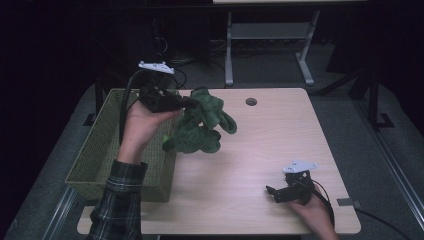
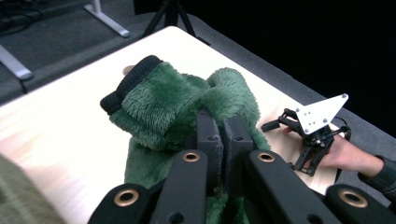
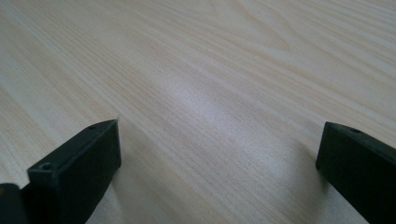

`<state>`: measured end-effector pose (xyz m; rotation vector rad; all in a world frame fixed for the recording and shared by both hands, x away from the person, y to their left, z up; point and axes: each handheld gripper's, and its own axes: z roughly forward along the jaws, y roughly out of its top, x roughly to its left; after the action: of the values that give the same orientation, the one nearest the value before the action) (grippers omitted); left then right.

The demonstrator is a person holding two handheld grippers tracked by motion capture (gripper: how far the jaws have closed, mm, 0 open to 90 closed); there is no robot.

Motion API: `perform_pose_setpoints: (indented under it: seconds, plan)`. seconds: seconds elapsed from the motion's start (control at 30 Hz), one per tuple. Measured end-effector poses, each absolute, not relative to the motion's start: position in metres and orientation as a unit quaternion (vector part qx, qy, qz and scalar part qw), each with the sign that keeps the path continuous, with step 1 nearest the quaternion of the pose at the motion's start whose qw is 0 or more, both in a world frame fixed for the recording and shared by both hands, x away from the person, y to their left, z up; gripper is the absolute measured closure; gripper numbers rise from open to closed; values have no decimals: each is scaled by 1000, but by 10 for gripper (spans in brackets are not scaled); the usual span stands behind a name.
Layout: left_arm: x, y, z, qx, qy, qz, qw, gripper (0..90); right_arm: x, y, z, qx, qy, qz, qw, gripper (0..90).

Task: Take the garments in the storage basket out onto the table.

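Note:
A fuzzy green cloth thing (image 1: 202,125) with a black ribbed cuff (image 2: 128,86) hangs over the left part of the wooden table (image 1: 280,135), just right of the basket. My left gripper (image 1: 192,103) is shut on its upper part, and its lower end droops toward the tabletop. In the left gripper view the jaws (image 2: 223,128) are pressed together into the green pile (image 2: 159,105). My right gripper (image 1: 271,191) rests low at the table's front right, held by a hand, with its jaws open. In the right gripper view the open jaws (image 3: 219,149) stand wide apart over bare wood.
A green woven basket (image 1: 100,150) stands at the table's left edge, under my left forearm. A round cable hole (image 1: 251,101) lies near the far edge. Metal legs of another table (image 1: 229,55) stand on the floor beyond. The right gripper (image 2: 275,122) also appears farther off in the left gripper view.

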<state>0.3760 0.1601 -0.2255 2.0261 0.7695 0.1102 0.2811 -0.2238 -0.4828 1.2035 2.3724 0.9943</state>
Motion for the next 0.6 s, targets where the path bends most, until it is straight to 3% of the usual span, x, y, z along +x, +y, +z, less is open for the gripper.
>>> perform_pose_setpoints:
  seconds: [0.6]
  plan:
    - [372, 104, -270, 837, 288, -2, 465, 877, 281, -224, -483, 420, 825, 347, 149, 0]
